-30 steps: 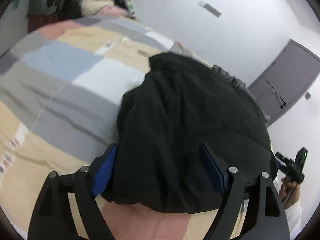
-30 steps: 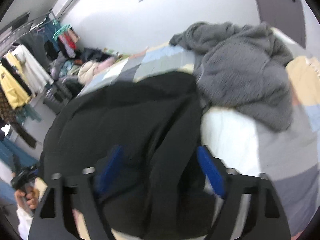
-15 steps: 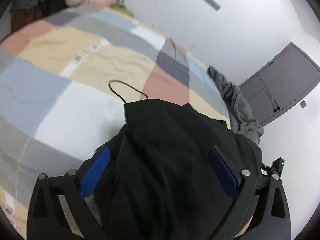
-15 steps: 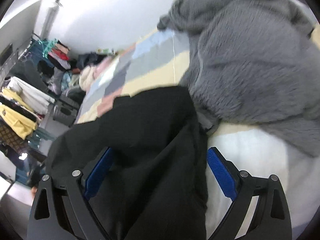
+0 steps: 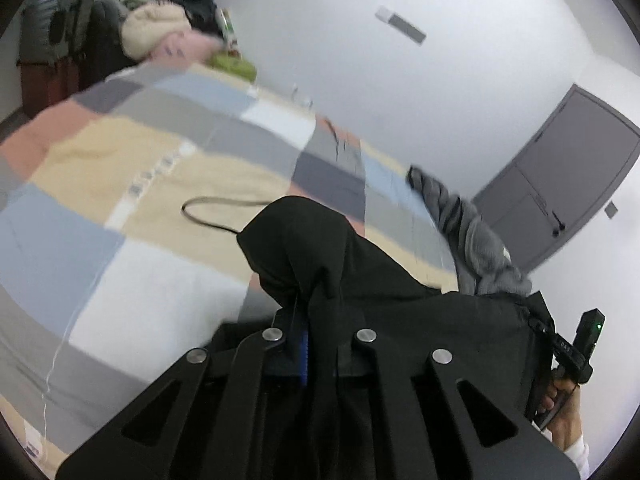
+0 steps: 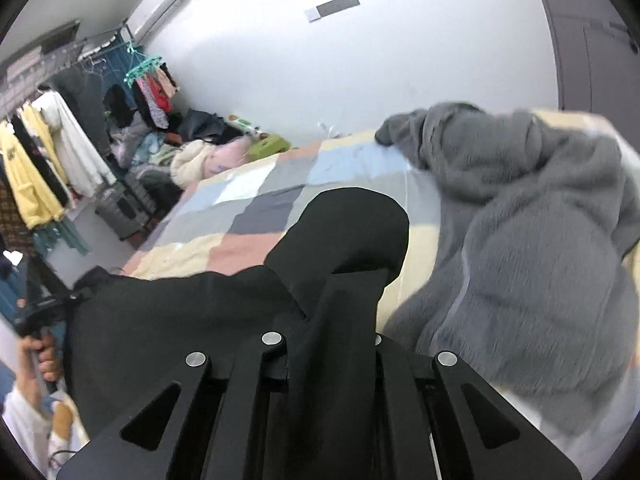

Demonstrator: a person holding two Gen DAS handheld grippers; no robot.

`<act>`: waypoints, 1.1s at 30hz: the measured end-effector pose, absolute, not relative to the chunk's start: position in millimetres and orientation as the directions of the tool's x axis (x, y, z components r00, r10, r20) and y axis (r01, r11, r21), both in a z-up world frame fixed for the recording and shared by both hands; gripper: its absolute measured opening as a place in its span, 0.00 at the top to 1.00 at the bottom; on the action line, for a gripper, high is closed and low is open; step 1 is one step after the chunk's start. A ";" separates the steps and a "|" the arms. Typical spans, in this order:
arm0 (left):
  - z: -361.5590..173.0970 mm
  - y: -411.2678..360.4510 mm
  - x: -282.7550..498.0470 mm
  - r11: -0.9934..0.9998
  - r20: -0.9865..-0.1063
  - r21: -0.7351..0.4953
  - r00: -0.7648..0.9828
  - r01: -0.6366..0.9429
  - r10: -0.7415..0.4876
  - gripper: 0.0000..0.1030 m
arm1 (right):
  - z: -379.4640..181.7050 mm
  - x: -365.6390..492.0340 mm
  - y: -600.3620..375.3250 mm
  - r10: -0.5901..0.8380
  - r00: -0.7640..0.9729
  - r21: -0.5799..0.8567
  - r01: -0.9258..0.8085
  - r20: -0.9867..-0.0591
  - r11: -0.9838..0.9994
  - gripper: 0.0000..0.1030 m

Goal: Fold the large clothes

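Observation:
A black garment (image 5: 360, 276) hangs between my two grippers above the patchwork bedspread (image 5: 132, 184). My left gripper (image 5: 316, 344) is shut on one edge of the black garment, and the cloth bunches up over its fingers. My right gripper (image 6: 328, 340) is shut on another edge of the same black garment (image 6: 224, 312), which drapes over its fingers. The right gripper also shows in the left wrist view (image 5: 572, 356) at the far right, and the left gripper in the right wrist view (image 6: 40, 312) at the far left. The fingertips are hidden by cloth.
A grey fleece garment (image 6: 532, 240) lies heaped on the bedspread (image 6: 256, 208) to the right. A thin black cord (image 5: 208, 216) loops on the bedspread. A clothes rack (image 6: 44, 152) and piles of clothes (image 6: 200, 152) stand beyond the bed. A grey door (image 5: 560, 188) is at the right.
Both grippers were open around the black garment; now both have closed on it. The cloth is lifted and stretched between them, and more bedspread shows.

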State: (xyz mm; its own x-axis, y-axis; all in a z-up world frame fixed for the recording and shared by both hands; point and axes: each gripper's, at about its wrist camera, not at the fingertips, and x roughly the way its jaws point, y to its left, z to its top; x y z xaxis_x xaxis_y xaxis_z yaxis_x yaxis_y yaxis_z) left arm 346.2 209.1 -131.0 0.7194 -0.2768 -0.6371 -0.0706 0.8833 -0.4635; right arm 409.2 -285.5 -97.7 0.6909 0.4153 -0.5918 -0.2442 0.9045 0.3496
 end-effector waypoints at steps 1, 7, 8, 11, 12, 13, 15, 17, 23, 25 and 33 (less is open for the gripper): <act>-132.8 206.1 352.9 0.897 -0.650 -0.434 0.717 -0.080 -0.251 0.93 | -99.9 417.6 -281.6 0.396 0.688 0.332 -0.233 -0.608 0.914 0.94; -173.2 187.1 386.9 0.952 -0.754 -0.269 0.647 -0.146 -0.114 0.92 | -148.8 450.3 -265.2 0.287 0.625 0.237 -0.165 -0.726 0.957 0.94; -176.5 184.3 389.3 0.955 -0.763 -0.255 0.638 -0.149 -0.104 0.92 | -155.8 452.0 -265.2 0.284 0.616 0.238 -0.158 -0.735 0.958 0.94; -181.6 179.0 389.7 0.963 -0.780 -0.224 0.620 -0.152 -0.084 0.91 | -169.1 450.2 -266.9 0.283 0.598 0.243 -0.149 -0.750 0.959 0.93; -179.1 178.9 386.8 0.964 -0.782 -0.218 0.619 -0.150 -0.080 0.90 | -168.3 447.6 -270.6 0.294 0.599 0.262 -0.143 -0.745 0.954 0.91; -176.3 178.4 384.4 0.965 -0.782 -0.215 0.618 -0.150 -0.078 0.89 | -166.3 445.8 -275.4 0.311 0.596 0.291 -0.133 -0.740 0.947 0.86; -170.0 178.9 379.9 0.958 -0.788 -0.234 0.609 -0.166 -0.087 0.84 | -161.4 442.9 -284.3 0.334 0.580 0.339 -0.105 -0.742 0.935 0.82; -161.4 179.5 374.9 0.947 -0.793 -0.268 0.598 -0.176 -0.113 0.72 | -151.0 436.0 -292.1 0.348 0.558 0.367 -0.083 -0.753 0.927 0.74; -105.9 160.7 343.4 0.952 -0.771 -0.257 0.630 -0.166 -0.098 0.21 | -92.8 400.3 -296.9 0.336 0.588 0.369 -0.068 -0.736 0.927 0.32; -81.8 149.1 329.8 0.957 -0.765 -0.254 0.635 -0.142 -0.109 0.20 | -60.5 383.4 -294.8 0.326 0.622 0.355 -0.082 -0.712 0.931 0.22; 27.5 94.5 248.2 0.977 -0.670 -0.210 0.733 -0.034 -0.119 0.01 | 54.7 305.0 -268.6 0.357 0.738 0.339 -0.183 -0.572 0.923 0.01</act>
